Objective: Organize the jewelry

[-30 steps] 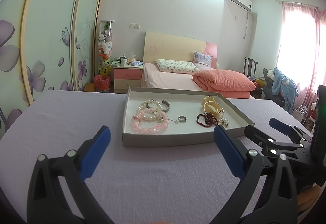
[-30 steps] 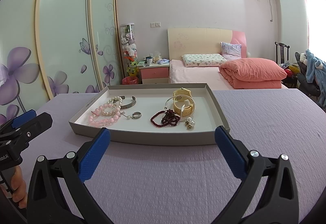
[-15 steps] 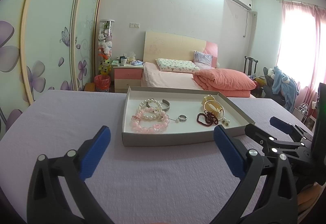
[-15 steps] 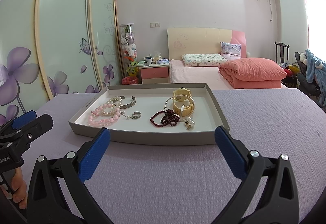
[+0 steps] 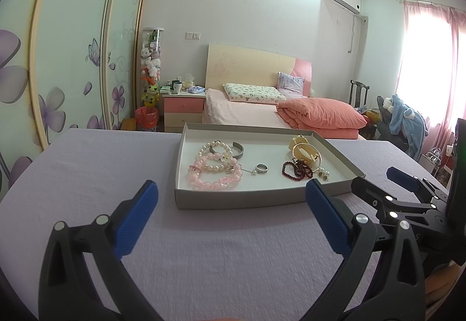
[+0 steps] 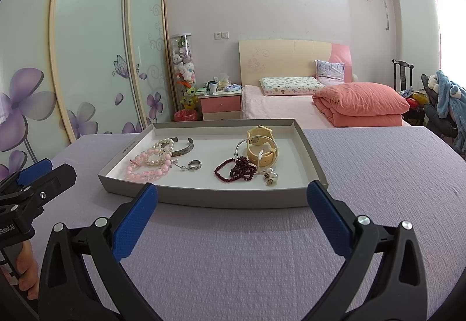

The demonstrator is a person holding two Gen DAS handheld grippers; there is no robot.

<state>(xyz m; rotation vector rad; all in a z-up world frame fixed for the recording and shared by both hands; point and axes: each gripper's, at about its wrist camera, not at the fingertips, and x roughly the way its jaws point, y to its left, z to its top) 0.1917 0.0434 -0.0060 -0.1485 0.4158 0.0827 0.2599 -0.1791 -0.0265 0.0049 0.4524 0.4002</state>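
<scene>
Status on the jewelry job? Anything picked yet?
Done: nothing visibly sorted. The pink bead bracelet, silver ring, dark red bead strand and yellow watch all lie loose in the gray tray.
In hand: nothing. The left hand-held gripper and right hand-held gripper are both open and empty, short of the tray above the purple cloth.
Left: all of the picking and arranging.

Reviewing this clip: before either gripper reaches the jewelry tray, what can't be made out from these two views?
- Silver ring: any engraving is too small to read in both views.
- Dark red beads: one strand or several cannot be told; they lie heaped.
- Cream watch: its face is too small and angled away.
- Tray wall print: too small, right wrist view.
- Right gripper: partly cut off in the left view.
</scene>
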